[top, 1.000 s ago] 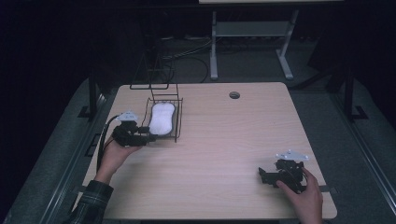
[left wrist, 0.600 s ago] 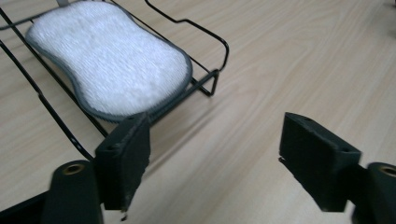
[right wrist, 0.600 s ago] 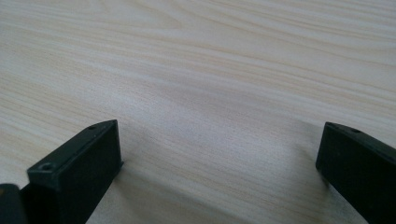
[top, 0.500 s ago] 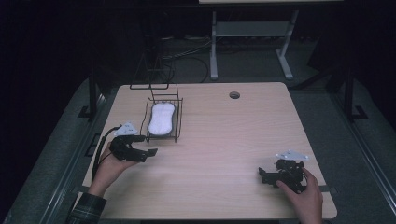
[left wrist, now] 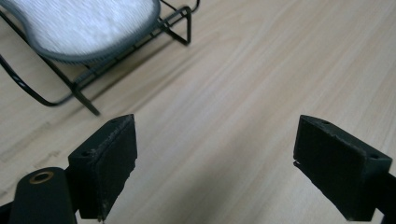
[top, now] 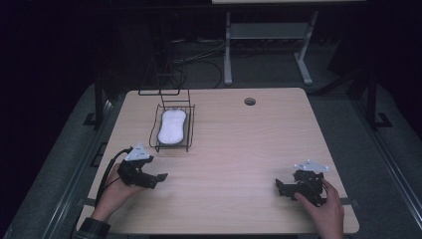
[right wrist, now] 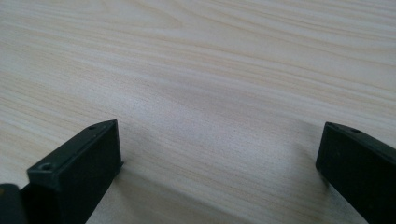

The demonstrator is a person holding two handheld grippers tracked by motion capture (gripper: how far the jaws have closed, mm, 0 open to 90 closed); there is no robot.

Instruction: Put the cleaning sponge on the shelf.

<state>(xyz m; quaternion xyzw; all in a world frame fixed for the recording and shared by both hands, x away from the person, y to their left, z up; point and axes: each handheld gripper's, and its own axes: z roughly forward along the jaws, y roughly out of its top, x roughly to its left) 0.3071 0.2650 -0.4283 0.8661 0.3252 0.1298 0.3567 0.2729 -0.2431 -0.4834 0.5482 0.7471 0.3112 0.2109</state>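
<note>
Your left gripper [top: 160, 178], jaws apart and empty, is nearer the white oval sponge [top: 171, 125] in the black wire basket [top: 189, 130] lying lengthwise ahead.

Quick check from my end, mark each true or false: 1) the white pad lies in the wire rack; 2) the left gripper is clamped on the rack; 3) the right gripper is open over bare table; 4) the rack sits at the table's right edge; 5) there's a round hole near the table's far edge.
1) True: the white pad lies inside the wire rack.
2) False: the left gripper is open and apart from the rack, nothing between its fingers.
3) True: the right gripper is open over bare table.
4) False: the rack sits on the table's far left part.
5) True: the round hole is there.
</note>
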